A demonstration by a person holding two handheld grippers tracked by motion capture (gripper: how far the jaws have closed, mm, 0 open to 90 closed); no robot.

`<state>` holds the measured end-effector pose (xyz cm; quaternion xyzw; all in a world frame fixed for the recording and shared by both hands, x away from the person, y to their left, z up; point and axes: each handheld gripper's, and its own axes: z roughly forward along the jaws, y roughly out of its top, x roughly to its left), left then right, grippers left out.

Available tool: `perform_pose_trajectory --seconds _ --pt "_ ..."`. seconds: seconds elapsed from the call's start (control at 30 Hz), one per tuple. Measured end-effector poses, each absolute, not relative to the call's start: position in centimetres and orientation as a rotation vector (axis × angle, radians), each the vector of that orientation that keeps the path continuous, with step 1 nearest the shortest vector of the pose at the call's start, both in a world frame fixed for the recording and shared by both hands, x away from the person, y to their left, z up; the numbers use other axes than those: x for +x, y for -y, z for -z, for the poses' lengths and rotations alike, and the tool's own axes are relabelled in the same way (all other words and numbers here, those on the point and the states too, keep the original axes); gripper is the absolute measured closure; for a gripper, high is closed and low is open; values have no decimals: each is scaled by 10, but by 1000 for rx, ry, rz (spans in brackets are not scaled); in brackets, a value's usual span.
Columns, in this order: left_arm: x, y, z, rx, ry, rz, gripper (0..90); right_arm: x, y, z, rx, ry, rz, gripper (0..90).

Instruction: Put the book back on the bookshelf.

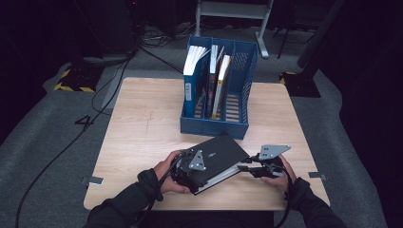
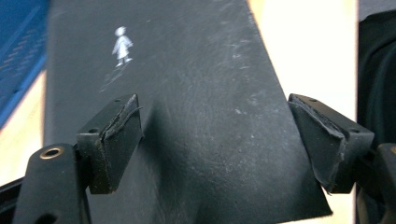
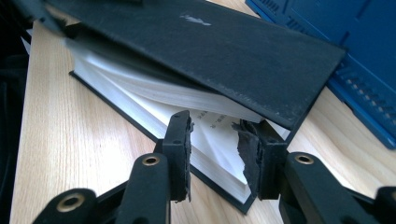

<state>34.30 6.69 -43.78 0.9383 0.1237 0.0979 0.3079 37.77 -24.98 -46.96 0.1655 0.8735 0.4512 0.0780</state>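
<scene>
High view: a black book (image 1: 216, 161) is seen lying on the near part of the table (image 1: 138, 137), just in front of the blue file rack (image 1: 216, 124), with its cover lifted off the page block on the right. In the left gripper view the cover (image 2: 196, 116) lies between the jaws of the left gripper (image 2: 219, 140), which stand wide; the pads are set just beside its two edges, and whether they press on it cannot be told, so a firm hold is not assumed. In the right gripper view the right gripper (image 3: 215, 154) is partly open, its fingertips (image 3: 180, 140) set at the fore-edge of the white pages (image 3: 154, 93) under the raised cover; no page is seen pinched between them. From here, the cover could slip out of the wide left jaws and drop shut on the right fingertips if the hand is tilted or lifted. Pages could be creased or torn by the frayed right pad if the jaws are closed on a loose sheet or pushed in hard. The book could also be shoved along the smooth wood into the rack, where three books (image 1: 209, 76) stand upright, should either push be made without it being steadied.
</scene>
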Motion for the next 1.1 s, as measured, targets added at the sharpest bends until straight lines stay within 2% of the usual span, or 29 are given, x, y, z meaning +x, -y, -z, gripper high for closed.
perform_pose_trajectory --seconds 0.17,0.2,0.4,0.57,0.87,1.1 --pt "347 -74 427 2457 -368 -305 238 377 239 464 476 -2560 -1363 688" --pt "346 -74 425 2445 -378 -312 278 378 235 462 475 -2544 -1354 717" --pt "336 -53 423 2481 -401 -399 265 378 229 458 477 -2506 -1345 766" --pt "337 -54 428 2479 -402 -402 415 378 228 463 492 -2529 -1298 774" --pt "333 -61 433 2498 -323 -475 443 378 222 473 544 -2506 -1322 775" --pt "346 -88 430 2505 -295 -424 447 376 204 475 532 -2484 -1378 783"
